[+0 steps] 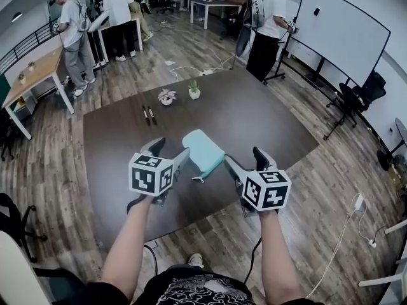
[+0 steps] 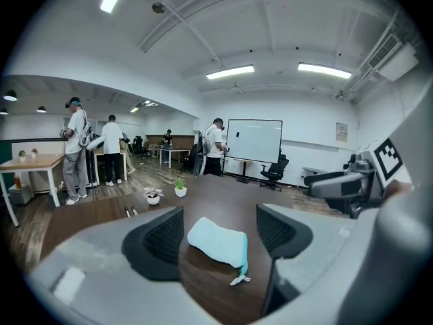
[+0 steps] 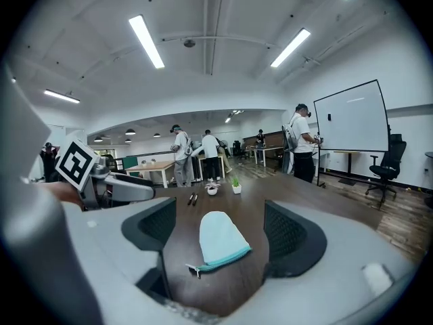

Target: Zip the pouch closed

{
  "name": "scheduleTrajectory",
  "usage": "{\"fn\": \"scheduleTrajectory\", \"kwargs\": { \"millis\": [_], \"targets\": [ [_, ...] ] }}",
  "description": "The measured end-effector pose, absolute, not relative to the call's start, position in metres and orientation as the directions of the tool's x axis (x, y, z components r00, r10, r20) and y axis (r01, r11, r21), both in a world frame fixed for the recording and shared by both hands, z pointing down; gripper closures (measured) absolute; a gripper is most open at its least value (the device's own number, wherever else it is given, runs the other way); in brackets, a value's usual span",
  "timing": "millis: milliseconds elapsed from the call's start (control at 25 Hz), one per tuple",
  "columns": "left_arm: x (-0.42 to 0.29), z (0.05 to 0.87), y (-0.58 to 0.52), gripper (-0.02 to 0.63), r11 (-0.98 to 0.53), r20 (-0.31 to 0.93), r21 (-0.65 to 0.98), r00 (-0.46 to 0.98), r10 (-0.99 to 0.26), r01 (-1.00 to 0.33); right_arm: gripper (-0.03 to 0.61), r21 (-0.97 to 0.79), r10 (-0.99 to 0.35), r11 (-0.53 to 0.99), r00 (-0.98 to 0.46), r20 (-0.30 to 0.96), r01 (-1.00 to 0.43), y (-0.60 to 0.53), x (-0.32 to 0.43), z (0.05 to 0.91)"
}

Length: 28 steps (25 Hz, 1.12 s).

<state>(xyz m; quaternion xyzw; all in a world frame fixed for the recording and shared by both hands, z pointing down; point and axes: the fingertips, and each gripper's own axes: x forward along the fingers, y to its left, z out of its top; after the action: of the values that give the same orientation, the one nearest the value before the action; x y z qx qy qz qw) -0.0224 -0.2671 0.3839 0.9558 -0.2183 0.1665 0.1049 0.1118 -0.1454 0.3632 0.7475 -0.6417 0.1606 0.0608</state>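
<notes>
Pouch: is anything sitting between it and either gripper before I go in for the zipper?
Nothing visible. The left gripper and right gripper, both open, face the pouch across bare table. The pens and potted plants lie beyond it.

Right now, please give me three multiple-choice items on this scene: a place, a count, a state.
1. Where is the pouch?
A. on the floor
B. on the table, between the left gripper and the right gripper
C. on a chair
2. How many plants stand on the table?
A. one
B. two
C. four
3. How do the left gripper's jaws stand?
A. shut on the pouch
B. shut, empty
C. apart, holding nothing
Answers: 1 B, the head view shows it there; 2 B, two plants stand at the far side; 3 C, its view shows the jaws apart, the pouch untouched.
</notes>
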Motion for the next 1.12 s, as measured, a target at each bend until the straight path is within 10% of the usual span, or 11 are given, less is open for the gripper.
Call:
{"fn": "scheduleTrajectory", "kwargs": {
  "millis": [1120],
  "targets": [
    [0.003, 0.388, -0.332, 0.274, -0.723, 0.36, 0.111, 0.705, -0.611, -0.682, 0.183, -0.144, -0.93, 0.155, -0.194, 0.312, -0.977, -0.264, 0.149, 0.38]
  ]
}}
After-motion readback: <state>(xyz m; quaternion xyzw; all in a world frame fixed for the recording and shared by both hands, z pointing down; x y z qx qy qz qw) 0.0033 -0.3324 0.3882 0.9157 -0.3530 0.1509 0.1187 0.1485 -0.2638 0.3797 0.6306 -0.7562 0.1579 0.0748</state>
